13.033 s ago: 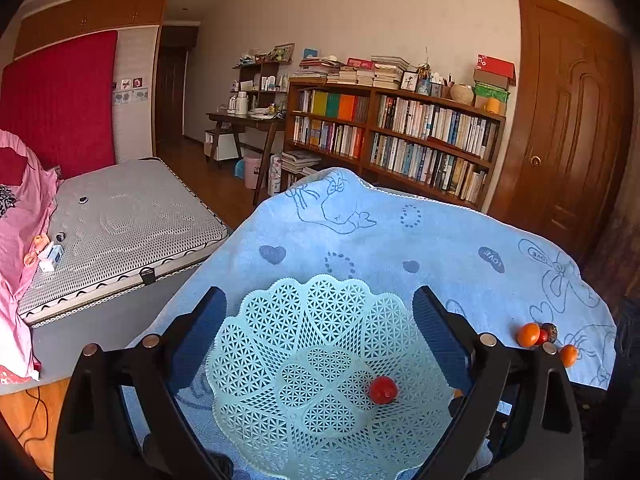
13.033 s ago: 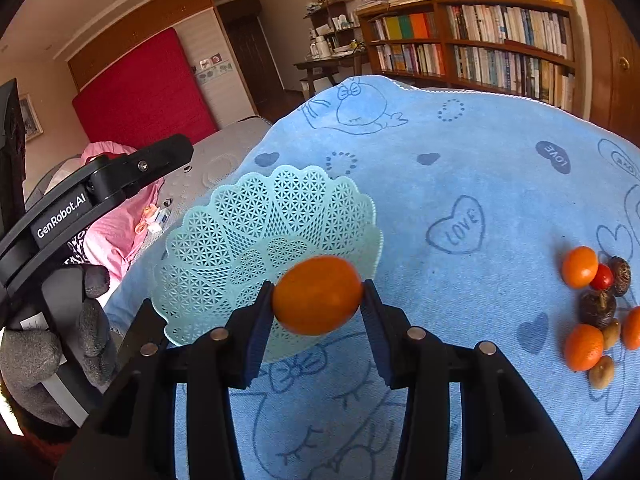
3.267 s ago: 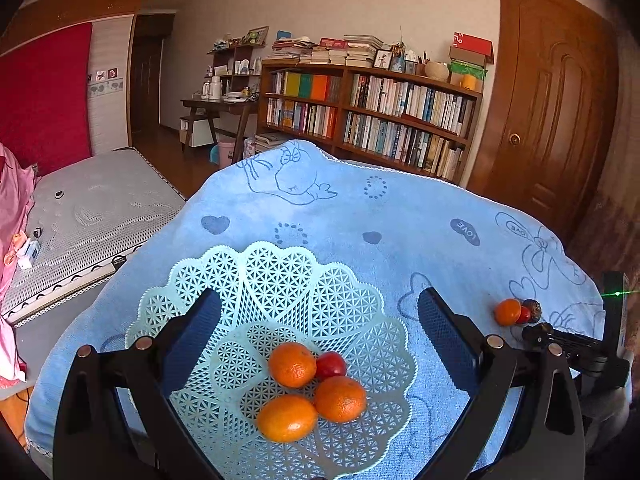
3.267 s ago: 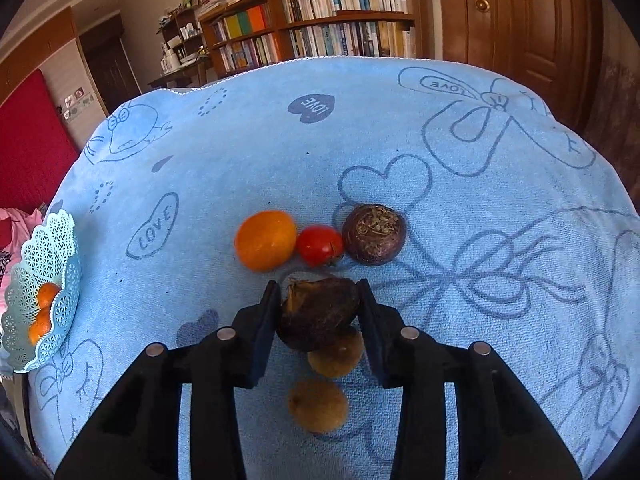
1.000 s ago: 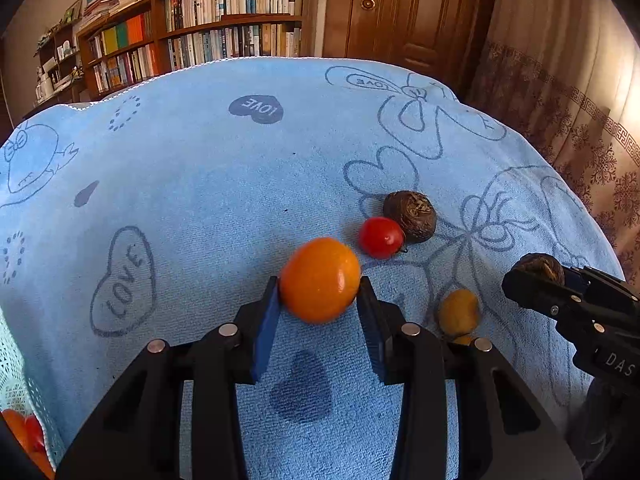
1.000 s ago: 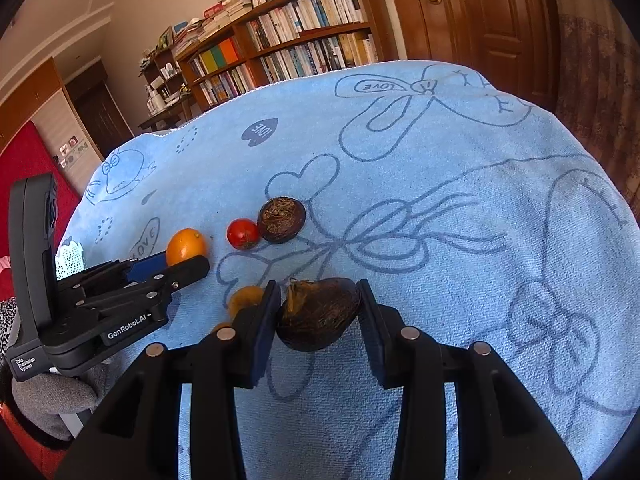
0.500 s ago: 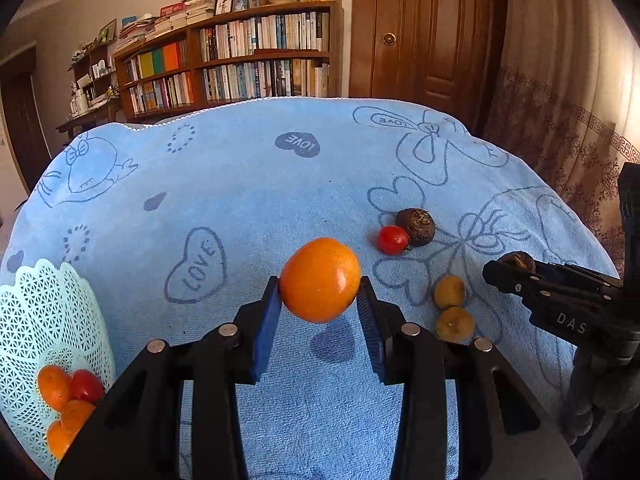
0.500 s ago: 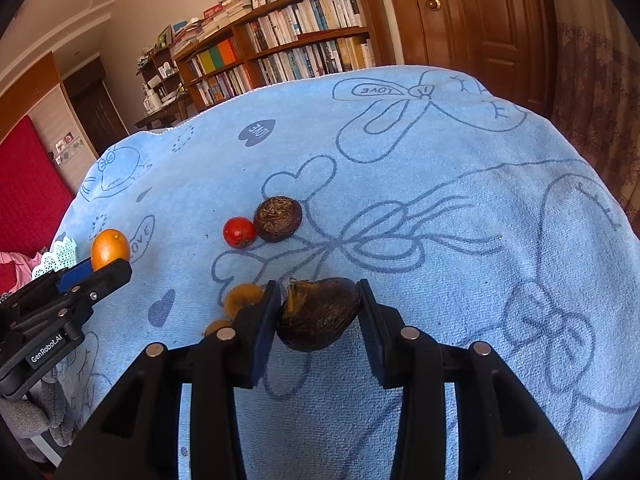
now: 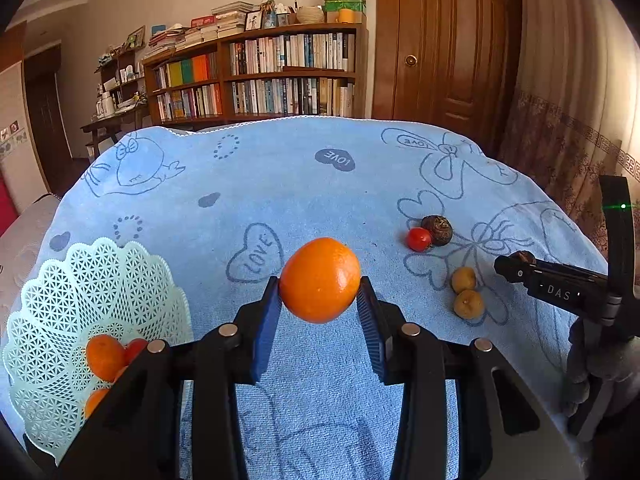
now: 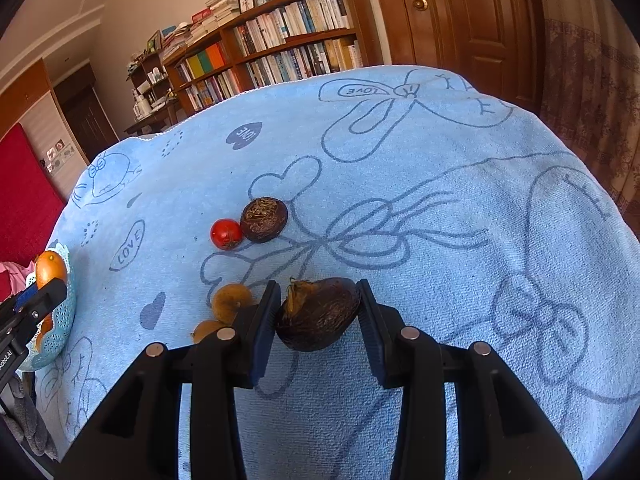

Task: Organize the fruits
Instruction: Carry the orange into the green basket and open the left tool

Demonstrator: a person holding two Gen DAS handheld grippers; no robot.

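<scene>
**Both grippers carrying fruit over the blue cloth**

From the left wrist camera, the left gripper point(image 9: 319, 300) is clamped on an orange point(image 9: 319, 280), held up above the blue towel point(image 9: 280, 176) that covers the desk. Down to the left sits the pale green lattice basket point(image 9: 80, 280), with oranges and something red already lying in it. Off to the right on the cloth, a cherry tomato point(image 9: 418, 239) touches a dark round fruit point(image 9: 438, 230), and two small tan fruits point(image 9: 466, 292) lie together nearer the camera. The right gripper point(image 9: 516, 266) reaches in from the right edge, with something dark at its tip.

From the right wrist camera, the right gripper point(image 10: 318, 316) squeezes a dark brown fruit point(image 10: 318, 314) between its pads, just above the cloth. The tan fruits point(image 10: 232, 298) lie just to its left; the tomato point(image 10: 226, 233) and its dark neighbour point(image 10: 264, 219) sit farther out. At the far left edge the basket point(image 10: 60, 316) shows behind the left gripper point(image 10: 44, 280) and its orange point(image 10: 49, 266).
</scene>
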